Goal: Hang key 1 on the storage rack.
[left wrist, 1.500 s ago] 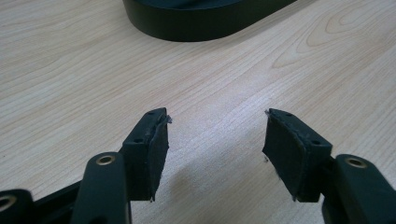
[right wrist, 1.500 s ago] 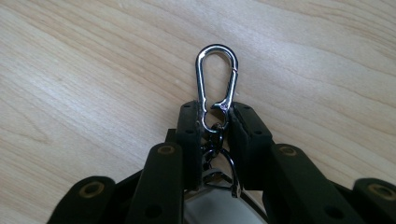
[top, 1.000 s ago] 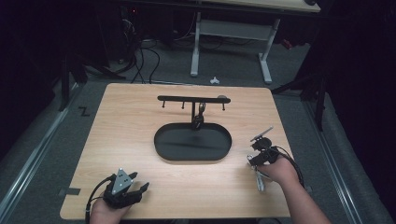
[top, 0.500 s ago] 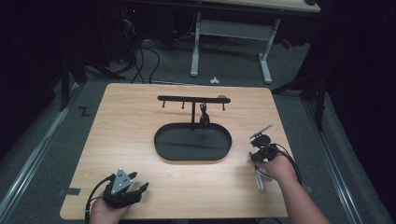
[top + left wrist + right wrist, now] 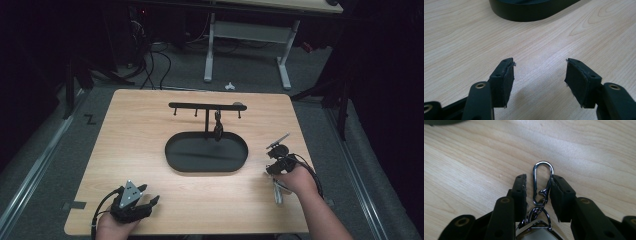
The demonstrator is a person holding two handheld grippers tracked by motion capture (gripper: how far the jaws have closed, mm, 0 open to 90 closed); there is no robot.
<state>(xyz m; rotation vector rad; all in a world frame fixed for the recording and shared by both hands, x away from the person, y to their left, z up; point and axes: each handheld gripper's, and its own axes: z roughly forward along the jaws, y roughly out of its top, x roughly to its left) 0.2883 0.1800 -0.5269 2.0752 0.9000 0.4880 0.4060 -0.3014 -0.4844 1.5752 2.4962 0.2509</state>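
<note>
While my left gripper (image 5: 539, 77) rests spread and empty on the bench (image 5: 150, 120), my right gripper (image 5: 537, 192) brackets, not quite clamping, a keychain's silver snap hook (image 5: 542, 182) beside the black tray (image 5: 206, 152); hanging it on the hook rack (image 5: 207, 106) looks next.

The table (image 5: 145, 145) is pale wood with a clear, wavy grain — smooth and faintly sheened. On it the oval tray (image 5: 206, 153) looks matt black, its rim smooth, with the rack (image 5: 207, 106) above it equally dark and dull. The snap hook (image 5: 543, 180) is polished metal, chrome-bright, and its chain links (image 5: 537, 211) gleam likewise. The left gripper (image 5: 539, 77) is black plastic — its pads (image 5: 508, 80) rough, frayed at the edges. The right gripper (image 5: 537, 191) is the same matt black.
</note>
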